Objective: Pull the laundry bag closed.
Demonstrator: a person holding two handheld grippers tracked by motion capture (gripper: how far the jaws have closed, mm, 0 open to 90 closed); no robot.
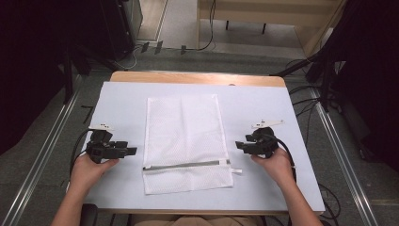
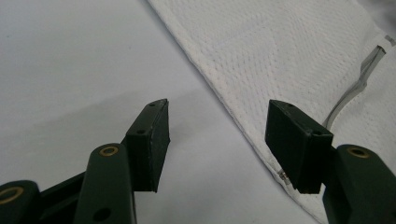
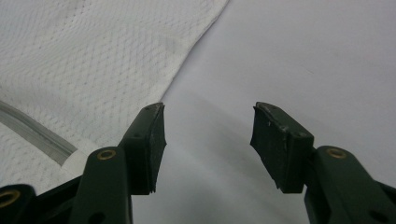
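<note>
Here: mesh bag [image 1: 184,141] flat at mid-table on the white sheet [image 1: 263,101], zip [image 1: 186,165] shut across its near end, pull tab [image 1: 236,171] poking out past the right edge. Left gripper [image 1: 132,151] just beside the bag's left edge, jaws spread, nothing between them; in the left gripper view the bag edge [image 2: 243,121] running close under the right-hand jaw. Right gripper [image 1: 238,145] just off the right edge, likewise spread and empty, near the zip's tab end.

Likely trouble, judged from this: thin mesh lying tight to the sheet, so a pinch may slide over it, or catch the sheet along with it and drag both. Grabbing one layer only would leave the bag skewed. Small tab, flat on the sheet, easy to miss or to lose mid-pull. Pulling the zip with the far side unheld would just bunch the bag.

Around: bare wooden rim [image 1: 197,77] at the far side, cables [image 1: 207,44] on the floor beyond, dark stands at both sides, all well apart. Nothing between either gripper and the bag.
</note>
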